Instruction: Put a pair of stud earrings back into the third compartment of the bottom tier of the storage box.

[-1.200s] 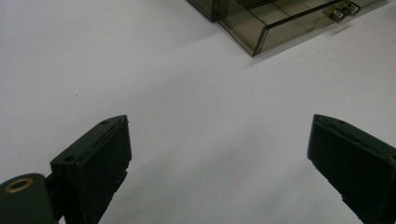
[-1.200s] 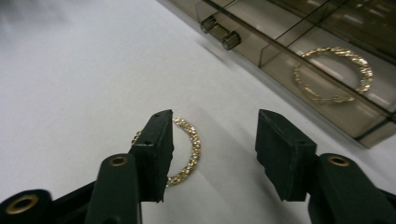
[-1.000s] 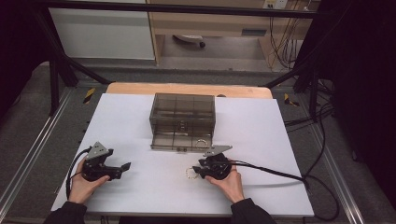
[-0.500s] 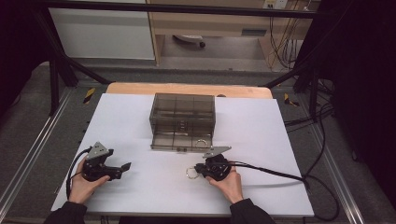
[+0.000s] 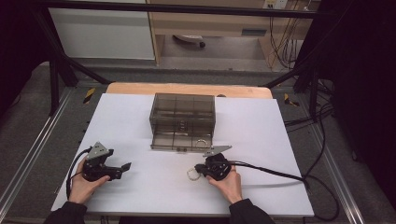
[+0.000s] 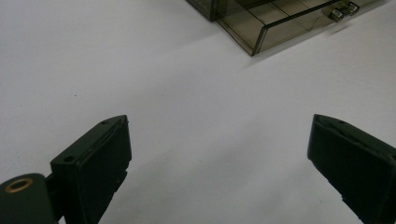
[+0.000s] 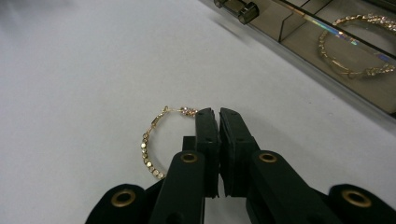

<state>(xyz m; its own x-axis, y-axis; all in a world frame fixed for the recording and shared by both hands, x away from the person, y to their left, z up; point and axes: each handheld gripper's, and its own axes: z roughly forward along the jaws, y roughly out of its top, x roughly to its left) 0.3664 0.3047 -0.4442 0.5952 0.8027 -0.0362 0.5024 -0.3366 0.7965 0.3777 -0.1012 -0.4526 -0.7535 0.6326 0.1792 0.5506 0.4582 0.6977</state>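
Left gripper lower left, jaws spread wide over bare white table. Smoky organizer box centre, drawer out, one gold hoop inside. Right gripper lower centre, clamped on second hoop earring. Cables, dark frame around edges.

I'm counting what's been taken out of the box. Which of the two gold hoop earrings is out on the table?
The hoop pinched in the right tool, lying on the white table. The other hoop lies inside a compartment of the smoky box.
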